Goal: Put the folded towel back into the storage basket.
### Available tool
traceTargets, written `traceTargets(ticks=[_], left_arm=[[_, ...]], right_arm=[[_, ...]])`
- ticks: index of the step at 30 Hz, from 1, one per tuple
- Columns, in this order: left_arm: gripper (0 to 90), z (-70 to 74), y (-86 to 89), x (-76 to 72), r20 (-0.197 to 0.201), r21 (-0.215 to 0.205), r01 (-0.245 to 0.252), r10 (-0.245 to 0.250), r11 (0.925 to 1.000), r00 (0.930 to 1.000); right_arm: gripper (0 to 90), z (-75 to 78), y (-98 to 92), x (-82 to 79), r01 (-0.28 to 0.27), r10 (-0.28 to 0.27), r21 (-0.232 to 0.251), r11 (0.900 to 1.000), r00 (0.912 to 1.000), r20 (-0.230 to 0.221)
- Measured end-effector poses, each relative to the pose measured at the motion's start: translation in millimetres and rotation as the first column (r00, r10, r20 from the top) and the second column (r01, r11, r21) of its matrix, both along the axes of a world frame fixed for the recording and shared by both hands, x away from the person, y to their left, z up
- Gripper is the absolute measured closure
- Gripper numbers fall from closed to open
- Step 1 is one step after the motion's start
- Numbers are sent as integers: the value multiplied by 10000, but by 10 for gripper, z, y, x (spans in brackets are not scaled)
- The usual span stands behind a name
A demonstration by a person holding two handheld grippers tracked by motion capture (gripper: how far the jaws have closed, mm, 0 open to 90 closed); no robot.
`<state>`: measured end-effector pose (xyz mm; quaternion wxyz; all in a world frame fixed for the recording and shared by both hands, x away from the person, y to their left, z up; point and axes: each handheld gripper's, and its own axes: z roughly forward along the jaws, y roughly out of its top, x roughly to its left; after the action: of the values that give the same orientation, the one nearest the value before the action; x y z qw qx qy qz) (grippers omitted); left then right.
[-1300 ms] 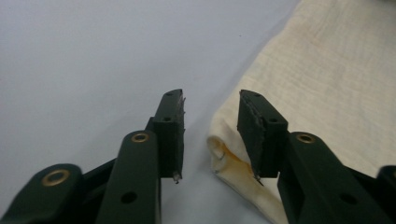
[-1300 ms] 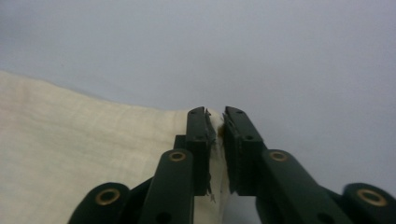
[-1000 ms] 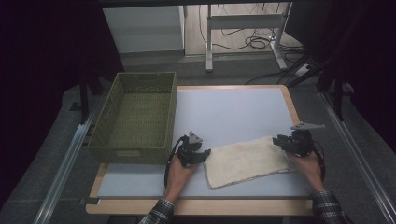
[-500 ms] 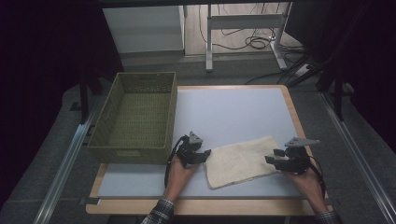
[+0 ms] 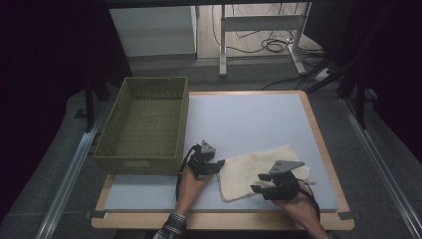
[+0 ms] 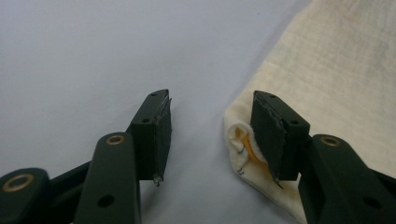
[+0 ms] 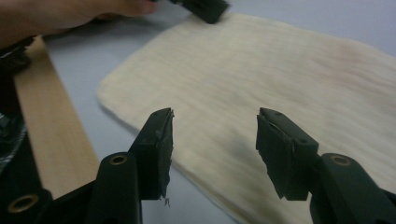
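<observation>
While both sets of jaws stand apart and grip nothing, we see the risk in the pickup. The cream towel lies flat on the worktop, at its near right part, well right of the green basket. Left gripper sits at the towel's left corner, one pad touching the hem. Right gripper hovers over the near edge; its jaws have just been opening. If they close too shallow, we'd expect to pinch one layer or slip off, dragging the cloth askew. No readable writing; a small tag at the hem looks blank.
</observation>
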<state>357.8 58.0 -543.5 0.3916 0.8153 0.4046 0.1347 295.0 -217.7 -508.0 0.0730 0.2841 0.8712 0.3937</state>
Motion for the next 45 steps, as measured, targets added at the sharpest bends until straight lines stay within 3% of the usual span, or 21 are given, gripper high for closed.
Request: traceTargets(ticks=[8,15,21,24,28,33,36,38,40,45], left_arm=[[484,0,0,-1,3,0,7,-7,10000,10000],[484,0,0,-1,0,-18,-6,6,10000,10000],[484,0,-1,-1,0,-7,-7,7,10000,10000],[485,0,-2,0,-11,-8,-14,14,10000,10000],[508,2,-11,-8,57,107,-92,91,9999,9999],[572,6,-4,-7,92,118,-240,239,9996,9997],[757,7,-1,-8,-80,-201,139,-140,9997,9999],[846,15,-21,-23,-3,-115,271,-271,9996,9996],[862,32,-34,-30,51,-37,257,-257,9997,9997],[870,241,-51,-48,496,-445,257,-235,9987,9985]], right_arm=[[532,-96,438,-130,-1085,1082,-52,9941,9933,-413],[561,-121,772,-252,-1775,1773,-55,9841,9838,-256],[578,-211,921,-283,-1497,1537,-971,9840,9875,351],[671,-211,924,-308,-1201,1294,-1258,9848,9892,682],[784,-207,921,-292,-1054,1163,-1366,9850,9904,743],[838,-206,871,-227,-1143,1187,-1044,9879,9922,372],[842,-212,846,-207,-1211,1231,-791,9895,9922,214],[842,-211,823,-185,-1254,1256,-559,9905,9921,-4],[842,-190,776,-168,-1309,1308,-119,9913,9914,-110],[842,-63,646,-145,-1198,1210,713,9902,9926,-129]])
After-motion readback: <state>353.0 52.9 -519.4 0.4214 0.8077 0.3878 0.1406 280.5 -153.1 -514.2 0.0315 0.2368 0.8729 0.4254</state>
